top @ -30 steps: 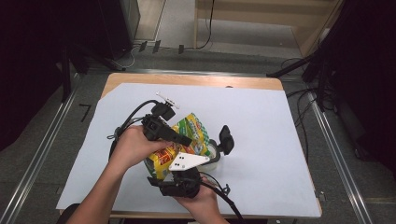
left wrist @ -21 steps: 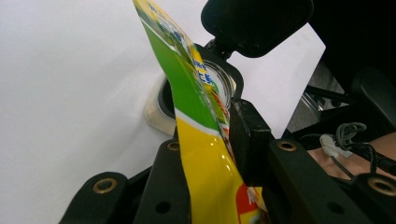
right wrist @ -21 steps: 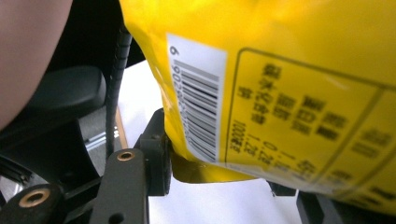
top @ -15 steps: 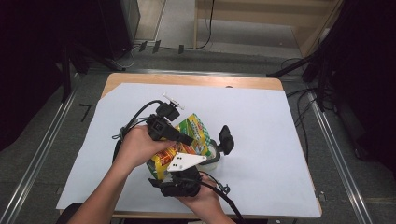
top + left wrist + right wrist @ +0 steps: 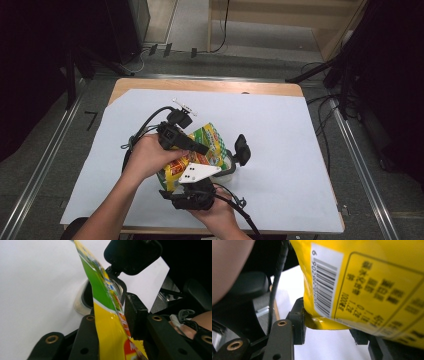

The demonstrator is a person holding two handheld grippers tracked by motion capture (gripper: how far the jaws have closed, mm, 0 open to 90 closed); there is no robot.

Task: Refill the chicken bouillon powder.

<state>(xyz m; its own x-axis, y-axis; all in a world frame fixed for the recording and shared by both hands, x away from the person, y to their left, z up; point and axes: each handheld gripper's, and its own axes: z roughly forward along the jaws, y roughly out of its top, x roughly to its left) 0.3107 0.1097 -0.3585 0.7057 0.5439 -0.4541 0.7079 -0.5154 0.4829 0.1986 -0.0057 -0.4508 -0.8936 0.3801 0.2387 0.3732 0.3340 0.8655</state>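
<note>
Basically both hand-held grippers are working one thing: the snack bag (image 5: 200, 150), yellow and green, sitting mid-worktop (image 5: 300, 165) just above a small clear container (image 5: 227, 167) with a black flip lid (image 5: 242, 149).

Left hand-held gripper (image 5: 192, 146) is coming in from the bag's upper-left side; in the left gripper view its jaws are standing either side of the bag's thin edge (image 5: 107, 322), the right pad touching the film. Jaws have just been opening a little, bag between them, so I'm reading it as a loose pinch.

Right hand-held gripper (image 5: 192, 192) is sitting at the bag's near end, pointing away from the person. In the right gripper view the barcode end (image 5: 352, 290) is hanging between half-open jaws, the left pad touching its bottom corner; the jaws have just been closing. Can't tell if it's clamping.

Bag's long axis is running from near-left to far-right, far end pointing at the container mouth (image 5: 86, 293). Left is nearer that end, so my guess is it's steering the tilt.
</note>
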